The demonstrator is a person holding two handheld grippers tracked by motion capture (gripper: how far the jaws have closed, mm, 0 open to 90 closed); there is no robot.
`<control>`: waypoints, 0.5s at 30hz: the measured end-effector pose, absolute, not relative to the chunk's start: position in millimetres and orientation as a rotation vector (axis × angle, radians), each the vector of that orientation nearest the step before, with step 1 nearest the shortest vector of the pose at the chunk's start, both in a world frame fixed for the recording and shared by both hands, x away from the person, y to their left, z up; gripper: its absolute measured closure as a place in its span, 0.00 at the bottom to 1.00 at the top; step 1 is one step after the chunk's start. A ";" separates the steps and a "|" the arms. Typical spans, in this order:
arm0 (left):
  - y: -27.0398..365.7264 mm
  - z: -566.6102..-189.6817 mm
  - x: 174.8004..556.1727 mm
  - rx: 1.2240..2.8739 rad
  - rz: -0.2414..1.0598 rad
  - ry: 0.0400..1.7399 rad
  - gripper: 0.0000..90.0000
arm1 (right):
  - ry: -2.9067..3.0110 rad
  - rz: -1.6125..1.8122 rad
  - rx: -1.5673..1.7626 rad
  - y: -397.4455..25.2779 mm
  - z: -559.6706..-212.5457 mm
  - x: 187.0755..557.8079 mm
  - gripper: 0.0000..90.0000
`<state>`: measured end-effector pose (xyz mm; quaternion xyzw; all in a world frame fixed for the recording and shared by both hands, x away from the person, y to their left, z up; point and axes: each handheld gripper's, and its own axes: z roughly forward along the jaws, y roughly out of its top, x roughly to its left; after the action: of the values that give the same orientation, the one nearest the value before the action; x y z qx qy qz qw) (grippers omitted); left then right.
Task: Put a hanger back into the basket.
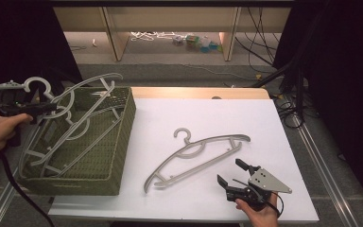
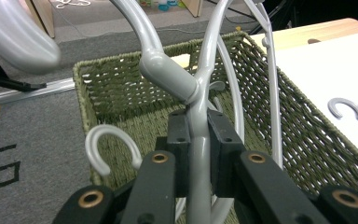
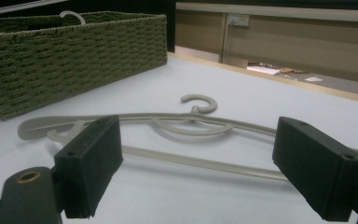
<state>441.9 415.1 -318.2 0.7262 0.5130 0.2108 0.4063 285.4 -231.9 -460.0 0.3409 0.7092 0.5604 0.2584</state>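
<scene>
A grey plastic hanger (image 1: 197,154) lies flat on the white table (image 1: 264,123), hook pointing away from me. My right gripper (image 1: 230,171) stands open just short of its right end; in the right gripper view the hanger (image 3: 186,122) lies beyond the spread jaws of that gripper (image 3: 205,163). My left gripper (image 1: 51,108) is shut on the neck of a second grey hanger (image 1: 90,81), holding it tilted above the green woven basket (image 1: 123,142). The left gripper view shows the jaws of that gripper (image 2: 199,135) clamped on this hanger (image 2: 165,70).
More grey hangers (image 1: 71,139) lie inside the basket, one hook (image 2: 106,142) poking up by its near wall (image 2: 121,79). The basket sits on the table's left end. Floor, cables and shelf legs lie beyond the far edge.
</scene>
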 end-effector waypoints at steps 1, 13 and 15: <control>413.0 -318.5 443.6 1.840 0.529 1.296 0.89 | 1.935 1.514 0.926 -232.7 -459.5 285.1 0.18; 406.0 -335.8 455.2 1.944 0.546 1.313 0.89 | 1.915 1.517 0.930 -233.5 -459.6 284.7 0.18; 408.0 -340.5 456.1 1.932 0.537 1.325 0.89 | 1.916 1.516 0.932 -233.6 -459.8 284.8 0.18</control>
<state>456.1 408.0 -340.5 0.7498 0.5141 0.2084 0.3607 284.8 -233.6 -459.8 0.3441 0.7074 0.5599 0.2602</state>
